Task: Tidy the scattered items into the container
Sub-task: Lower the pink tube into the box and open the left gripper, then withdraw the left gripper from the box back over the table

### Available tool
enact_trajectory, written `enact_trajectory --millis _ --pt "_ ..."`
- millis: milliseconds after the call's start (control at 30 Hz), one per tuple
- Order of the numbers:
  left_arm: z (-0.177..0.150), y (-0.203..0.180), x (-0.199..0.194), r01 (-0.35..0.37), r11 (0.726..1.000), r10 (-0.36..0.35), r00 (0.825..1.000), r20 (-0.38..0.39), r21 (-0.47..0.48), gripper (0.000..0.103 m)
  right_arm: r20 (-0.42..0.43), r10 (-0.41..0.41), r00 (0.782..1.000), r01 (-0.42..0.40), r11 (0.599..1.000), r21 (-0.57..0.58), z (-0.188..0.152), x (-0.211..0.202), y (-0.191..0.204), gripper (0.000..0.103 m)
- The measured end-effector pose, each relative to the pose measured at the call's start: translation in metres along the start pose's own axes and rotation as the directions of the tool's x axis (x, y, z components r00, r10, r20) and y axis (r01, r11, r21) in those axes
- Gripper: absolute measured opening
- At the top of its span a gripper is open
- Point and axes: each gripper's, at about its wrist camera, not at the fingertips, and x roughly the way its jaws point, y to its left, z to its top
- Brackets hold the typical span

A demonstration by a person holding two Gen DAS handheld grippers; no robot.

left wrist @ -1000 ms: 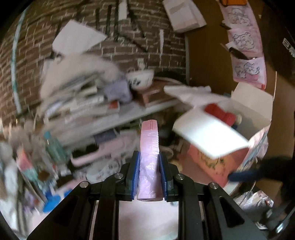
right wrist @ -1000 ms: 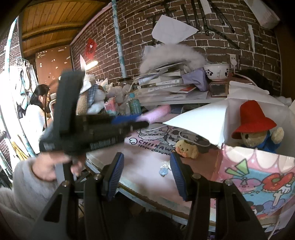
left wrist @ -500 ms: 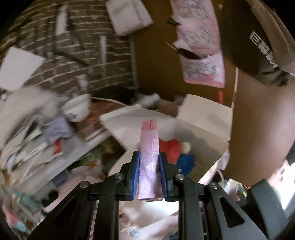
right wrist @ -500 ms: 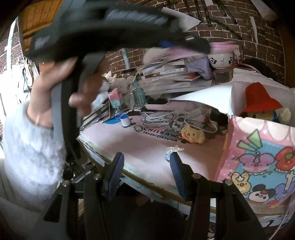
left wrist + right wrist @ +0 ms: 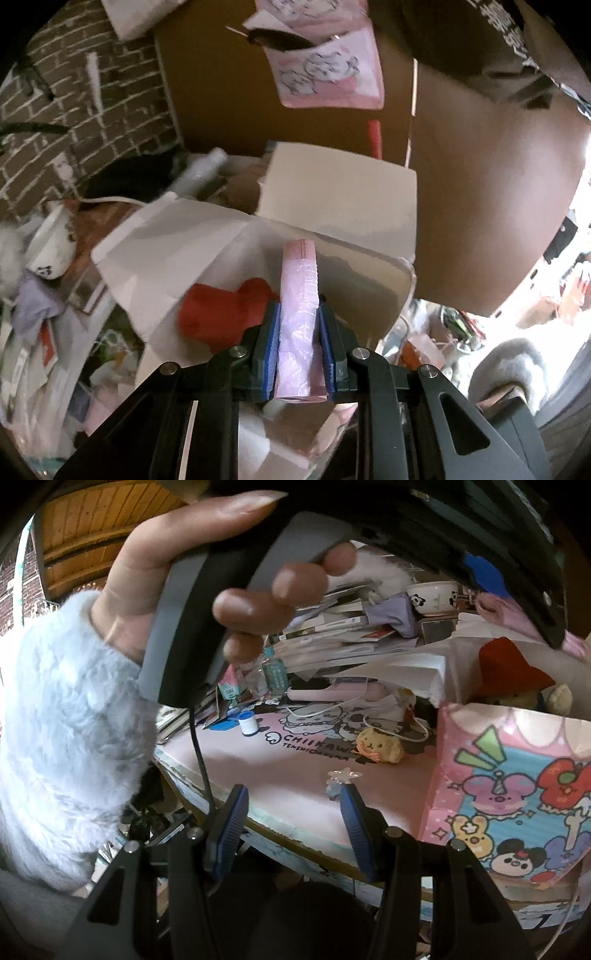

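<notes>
- The left gripper point(image 5: 300, 347) is clamped on a pink roll of plastic bags point(image 5: 299, 314), its blue pads point(image 5: 271, 347) pressing both sides; the roll stands out forward between them.
- Just past the roll, in the left wrist view, is the open box point(image 5: 369, 280) with white flaps raised; a red hat point(image 5: 221, 314) shows inside it, below and left of the roll's tip.
- The right gripper point(image 5: 291, 823) hangs with its jaws apart and nothing between them, near the edge of the pink mat point(image 5: 280, 771).
- Close above it, a hand point(image 5: 192, 568) in a fluffy pale sleeve point(image 5: 70, 731) grips the handle of the other tool.
- On the mat lie a small clear charm point(image 5: 341, 777), a yellow plush point(image 5: 380, 746) and a white spool point(image 5: 248, 723).
- Right of these stands the box's pink cartoon-printed wall point(image 5: 517, 794), with the red-hatted bear point(image 5: 517, 679) inside.
- Behind, stacked books point(image 5: 332, 627) and a panda bowl point(image 5: 434, 594) sit against the brick wall point(image 5: 92, 110).
</notes>
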Motion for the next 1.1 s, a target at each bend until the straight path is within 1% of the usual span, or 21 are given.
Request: enact_trajectory --millis 167,233,267,300,333,367,400,467,533,567,600,867,1033,1067,1100 --pt "-0.007 -0.001 0.009 -0.002 1.0 0.002 1.0 -0.022 -0.003 0.016 0.005 -0.006 1.0 0.006 1.0 0.003 -0.001 -0.006 -0.001 0.049" --pt "-0.01 0.001 0.011 -0.01 1.0 0.01 1.0 -0.019 -0.009 0.017 0.008 -0.005 1.0 0.005 1.0 0.005 -0.002 -0.008 -0.001 0.049" --pt "-0.011 0.001 0.011 -0.021 1.0 0.021 1.0 -0.014 -0.007 0.019 0.008 -0.004 1.0 0.004 1.0 0.005 -0.002 -0.009 -0.001 0.049" --pt "-0.012 0.0 0.01 -0.038 0.999 0.038 0.999 -0.008 0.001 0.032 0.008 -0.004 1.0 0.004 1.0 0.005 -0.002 -0.009 0.0 0.049" --pt "-0.013 -0.001 0.008 -0.058 0.998 0.058 0.998 0.001 0.013 0.041 0.008 -0.005 1.0 0.005 1.0 0.004 -0.002 -0.01 0.001 0.049" --pt "-0.013 -0.003 0.006 -0.08 0.996 0.08 0.997 0.013 0.024 0.057 0.008 -0.005 1.0 0.005 1.0 0.003 -0.003 -0.011 0.001 0.049" --pt "-0.013 -0.004 0.004 -0.096 0.995 0.095 0.995 0.026 0.032 0.063 0.007 -0.005 1.0 0.005 1.0 0.002 -0.003 -0.011 0.002 0.049" --pt "-0.013 -0.004 -0.001 -0.095 0.995 0.093 0.995 0.045 0.031 0.064 0.006 -0.007 1.0 0.007 1.0 0.002 -0.003 -0.013 0.003 0.049" --pt "-0.013 -0.003 -0.004 -0.101 0.994 0.099 0.993 0.061 0.027 0.07 0.008 -0.008 1.0 0.008 1.0 0.002 -0.003 -0.013 0.003 0.049" --pt "-0.013 -0.003 -0.006 -0.105 0.994 0.102 0.992 0.069 0.028 0.076 0.008 -0.01 1.0 0.01 1.0 0.003 -0.002 -0.011 0.002 0.049" --pt "-0.013 -0.002 -0.007 -0.105 0.994 0.102 0.992 0.075 0.027 0.078 0.007 -0.011 1.0 0.01 1.0 0.004 -0.001 -0.01 0.002 0.049" --pt "-0.013 0.003 -0.016 -0.126 0.992 0.125 0.987 0.1 0.003 0.08 0.008 -0.014 1.0 0.014 1.0 0.005 -0.002 -0.014 0.003 0.049" --pt "-0.017 0.006 -0.027 -0.157 0.988 0.157 0.98 0.126 -0.008 0.08 0.008 -0.016 1.0 0.016 1.0 0.005 -0.002 -0.016 0.002 0.049" --pt "-0.018 0.007 -0.03 -0.168 0.986 0.168 0.977 0.13 -0.012 0.081 0.007 -0.016 1.0 0.016 1.0 0.006 -0.002 -0.016 0.002 0.049" --pt "-0.02 0.008 -0.033 -0.185 0.983 0.186 0.973 0.135 -0.018 0.085 0.007 -0.017 1.0 0.017 1.0 0.008 -0.002 -0.016 0.002 0.049"
